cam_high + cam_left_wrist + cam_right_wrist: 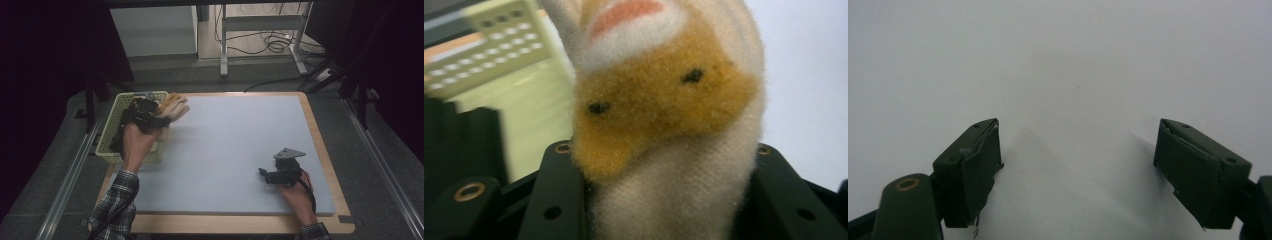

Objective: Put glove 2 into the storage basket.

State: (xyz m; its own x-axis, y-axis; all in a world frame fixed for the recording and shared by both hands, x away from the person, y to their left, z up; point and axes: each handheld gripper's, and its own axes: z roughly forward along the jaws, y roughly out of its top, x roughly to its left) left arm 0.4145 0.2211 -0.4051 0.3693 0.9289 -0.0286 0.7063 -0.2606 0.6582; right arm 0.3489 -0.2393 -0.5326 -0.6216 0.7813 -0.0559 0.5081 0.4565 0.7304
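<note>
Clamped in the left tool [150,114] above the near-right corner of the green basket [111,134], plush toy [664,115] pointing out over the grey tabletop [235,145], far from the empty, wide-open right tool [1075,170]

surface: wooden table [325,150] carried a pale grey foam mat [225,150] | on table: pale green perforated basket [114,115] stood at mat's left edge, just behind the left gripper's fingers [559,200]
</note>
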